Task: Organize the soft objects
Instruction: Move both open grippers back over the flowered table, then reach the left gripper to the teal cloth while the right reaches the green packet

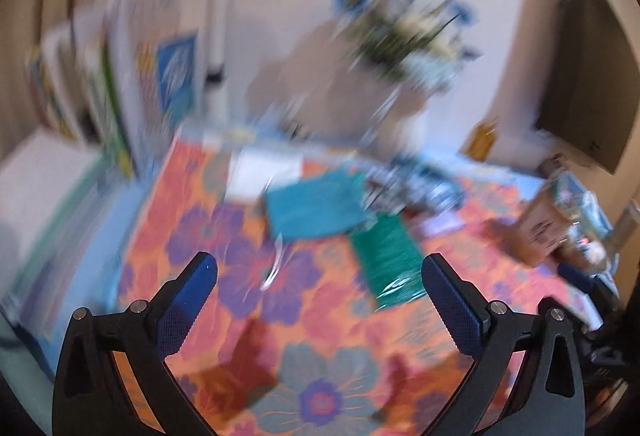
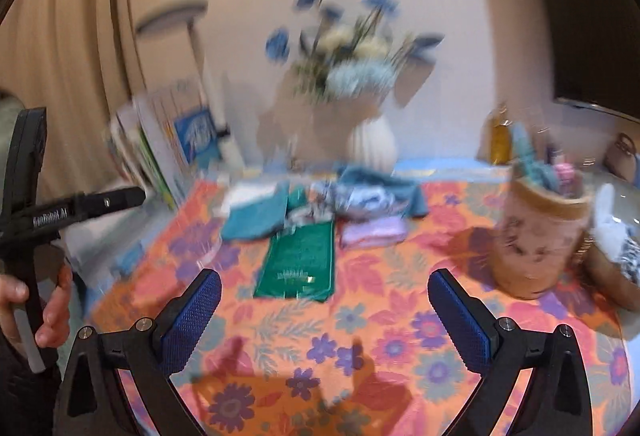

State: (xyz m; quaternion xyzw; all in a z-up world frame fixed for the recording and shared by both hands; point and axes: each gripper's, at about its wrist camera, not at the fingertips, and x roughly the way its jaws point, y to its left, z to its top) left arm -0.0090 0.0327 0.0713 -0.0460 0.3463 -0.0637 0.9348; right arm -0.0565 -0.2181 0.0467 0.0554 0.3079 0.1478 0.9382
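Both views are motion-blurred. Soft cloths lie on a floral orange tablecloth [image 2: 360, 320]: a teal cloth [image 2: 256, 218] [image 1: 316, 208], a green wrapped packet [image 2: 300, 260] [image 1: 388, 256], a lilac folded cloth [image 2: 372, 230], a patterned white-blue cloth [image 2: 352, 196] and a blue-grey cloth [image 2: 384, 180]. A tan fabric basket [image 2: 540, 236] [image 1: 540, 228] at the right holds several soft items. My left gripper [image 1: 320, 300] is open and empty above the table. My right gripper [image 2: 324, 308] is open and empty, in front of the green packet.
A white vase of blue and white flowers [image 2: 372, 144] stands at the back. Books and boxes [image 2: 172, 136] lean at the back left beside a lamp pole [image 2: 204, 76]. A yellow bottle [image 2: 500, 136] stands back right. The left gripper's body [image 2: 60, 212] shows at the left edge.
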